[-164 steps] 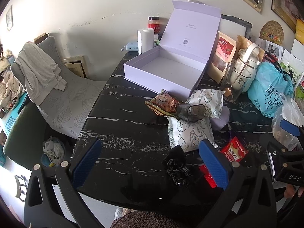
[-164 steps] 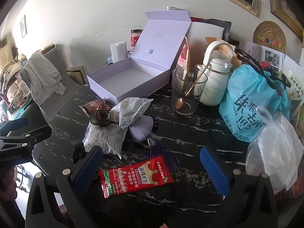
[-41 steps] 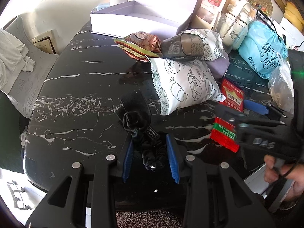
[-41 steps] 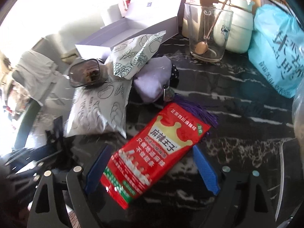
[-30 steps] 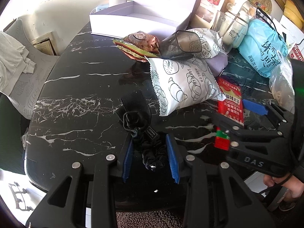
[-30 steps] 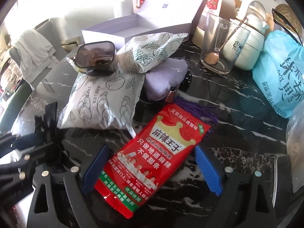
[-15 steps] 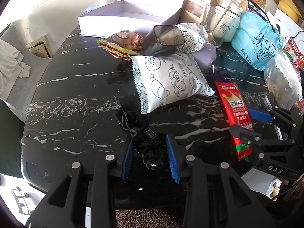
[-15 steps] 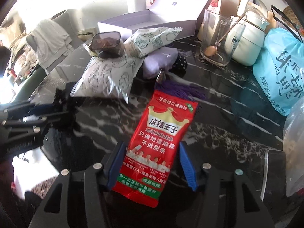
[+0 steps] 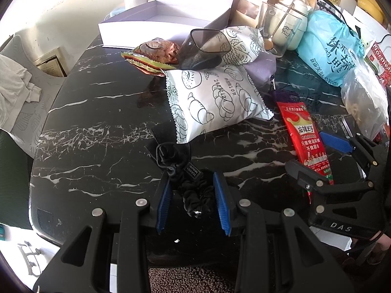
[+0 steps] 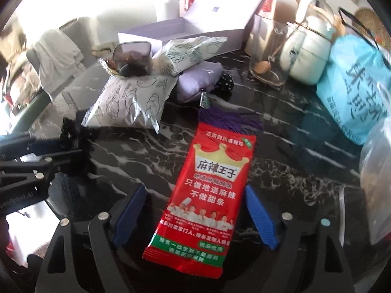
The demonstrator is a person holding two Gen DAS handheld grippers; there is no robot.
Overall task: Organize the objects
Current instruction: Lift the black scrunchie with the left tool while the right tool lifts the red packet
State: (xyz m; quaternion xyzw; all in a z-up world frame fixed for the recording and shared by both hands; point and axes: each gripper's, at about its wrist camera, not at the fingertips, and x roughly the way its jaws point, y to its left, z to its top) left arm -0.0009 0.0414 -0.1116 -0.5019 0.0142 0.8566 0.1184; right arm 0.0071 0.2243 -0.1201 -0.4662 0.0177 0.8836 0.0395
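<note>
Red snack packet [image 10: 206,190]: one.

red snack packet [image 10: 210,190] reads "麻辣王子"; right gripper [image 9: 320,156] body, "das".

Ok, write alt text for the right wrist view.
A red snack packet lies flat on a black marble table between the open blue pads of the right gripper, which do not touch it. Behind it sit white snack bags, a purple pouch and an open lavender box.
</note>
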